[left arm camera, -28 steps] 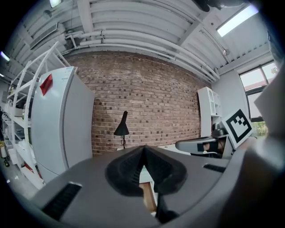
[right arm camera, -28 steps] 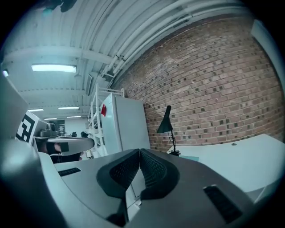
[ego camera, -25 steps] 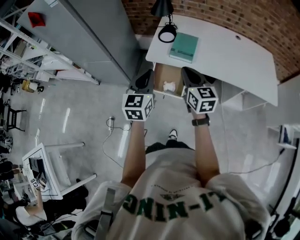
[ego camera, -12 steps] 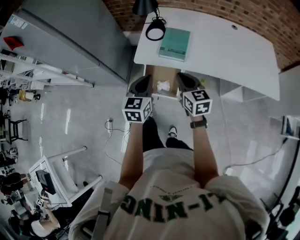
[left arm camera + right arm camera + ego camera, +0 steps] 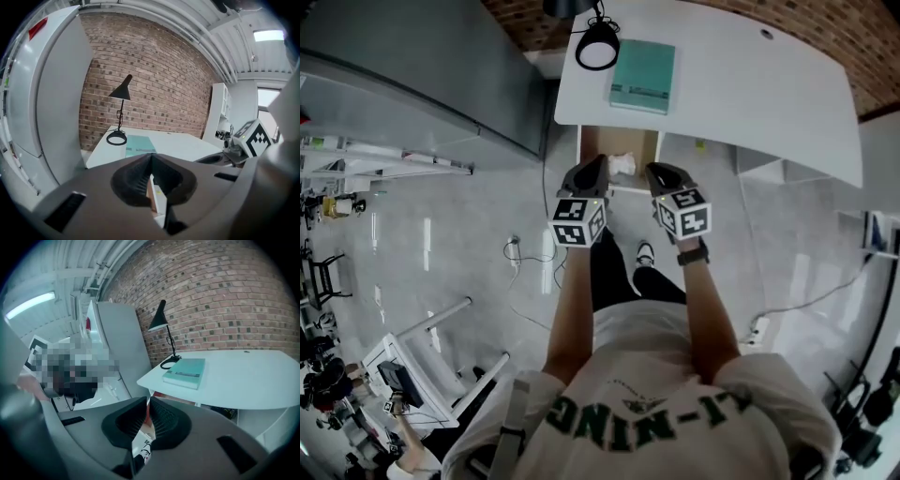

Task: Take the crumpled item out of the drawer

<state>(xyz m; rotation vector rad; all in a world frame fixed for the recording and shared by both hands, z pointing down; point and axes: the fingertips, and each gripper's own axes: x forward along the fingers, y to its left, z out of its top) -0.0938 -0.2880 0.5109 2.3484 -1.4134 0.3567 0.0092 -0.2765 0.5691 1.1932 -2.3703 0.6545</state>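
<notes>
From the head view I see the crumpled item (image 5: 622, 165), a small white wad, in the open drawer (image 5: 598, 145) under the surface (image 5: 750, 103), just ahead of the left hand-held gripper (image 5: 594, 169) and right hand-held gripper (image 5: 655, 174); the left gripper view, then the right gripper view, shows jaws pressed together, empty, and the teal book (image 5: 643, 77) has print too small to read.

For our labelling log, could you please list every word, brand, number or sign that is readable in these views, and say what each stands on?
"LI-NING": green letters on the person's white shirt, upside down in the head view.
On the teal book: a dark line of print, too small to read.
On the marker cubes: black-and-white square patterns only, no words.
On the red tag of the grey cabinet: blurred, unreadable.
</notes>
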